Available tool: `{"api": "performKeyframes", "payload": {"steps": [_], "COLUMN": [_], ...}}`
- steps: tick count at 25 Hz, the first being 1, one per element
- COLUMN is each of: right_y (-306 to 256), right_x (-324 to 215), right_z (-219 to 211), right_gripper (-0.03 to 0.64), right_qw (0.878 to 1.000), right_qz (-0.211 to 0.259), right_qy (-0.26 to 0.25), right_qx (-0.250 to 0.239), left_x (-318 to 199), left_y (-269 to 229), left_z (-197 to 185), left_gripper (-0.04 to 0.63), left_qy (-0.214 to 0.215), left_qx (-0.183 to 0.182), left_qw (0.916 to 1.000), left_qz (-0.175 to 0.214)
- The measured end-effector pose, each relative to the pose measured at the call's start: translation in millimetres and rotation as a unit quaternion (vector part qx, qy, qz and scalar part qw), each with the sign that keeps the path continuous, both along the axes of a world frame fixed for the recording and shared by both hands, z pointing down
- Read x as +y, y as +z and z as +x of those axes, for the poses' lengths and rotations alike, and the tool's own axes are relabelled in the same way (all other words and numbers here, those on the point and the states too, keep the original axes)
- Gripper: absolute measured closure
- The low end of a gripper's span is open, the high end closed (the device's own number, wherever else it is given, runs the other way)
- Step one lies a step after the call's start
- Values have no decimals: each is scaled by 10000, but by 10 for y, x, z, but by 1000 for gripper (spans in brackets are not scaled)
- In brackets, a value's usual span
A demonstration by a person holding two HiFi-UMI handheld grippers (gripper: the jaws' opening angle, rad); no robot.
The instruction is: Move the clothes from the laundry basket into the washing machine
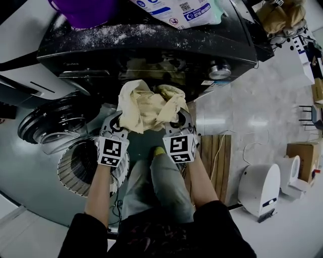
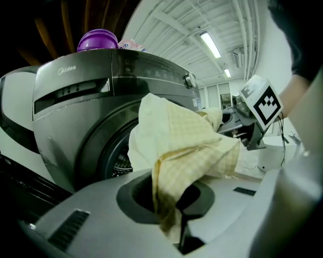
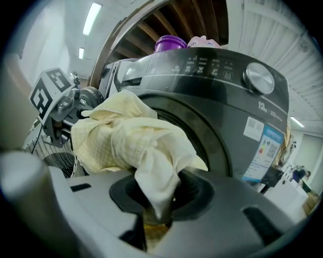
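Two tools hold one pale yellow cloth [image 1: 148,108] up between them, right in front of the round hole of the dark washing machine [image 1: 151,43]. The left tool [image 1: 114,121] is clenched on one end of the cloth and the right tool [image 1: 177,121] is clenched on the other end, so the cloth hangs bunched up in the air and is not inside the machine yet. The machine's door [image 1: 50,123] stands wide open at the left. Something pale shows inside the hole, but I cannot tell what it is. The white laundry basket [image 1: 75,171] sits on the floor under the left tool, and its inside is too dark to see into. A purple tub [image 1: 86,12] and a white and blue bag [image 1: 176,10] rest on top of the machine.
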State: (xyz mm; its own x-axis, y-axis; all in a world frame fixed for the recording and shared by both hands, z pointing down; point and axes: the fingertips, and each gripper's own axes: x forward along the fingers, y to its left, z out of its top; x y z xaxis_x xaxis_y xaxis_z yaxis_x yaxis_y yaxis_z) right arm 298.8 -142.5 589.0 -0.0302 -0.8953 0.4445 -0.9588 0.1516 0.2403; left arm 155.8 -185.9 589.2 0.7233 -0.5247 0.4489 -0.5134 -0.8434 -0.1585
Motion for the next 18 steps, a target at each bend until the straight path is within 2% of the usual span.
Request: {"api": "performKeyframes", "payload": {"steps": [3, 11, 18], "right_y": [255, 686, 804], "right_x": [-142, -635, -1050], "right_z": [-4, -16, 62], "right_gripper": [520, 522, 522], "right_qw": [10000, 9985, 9955], "right_qz": [57, 460, 926], "right_qy": [-39, -41, 60], "right_qx": [64, 276, 193], "left_x": [-151, -703, -1117], "left_y": [277, 755, 850], "left_z": [0, 16, 142], "left_gripper": [541, 541, 541], "left_qy": [-33, -475, -878], "left_qx": [25, 391, 829], "left_qw": [10000, 9977, 9915], "left_qz": [58, 294, 481]}}
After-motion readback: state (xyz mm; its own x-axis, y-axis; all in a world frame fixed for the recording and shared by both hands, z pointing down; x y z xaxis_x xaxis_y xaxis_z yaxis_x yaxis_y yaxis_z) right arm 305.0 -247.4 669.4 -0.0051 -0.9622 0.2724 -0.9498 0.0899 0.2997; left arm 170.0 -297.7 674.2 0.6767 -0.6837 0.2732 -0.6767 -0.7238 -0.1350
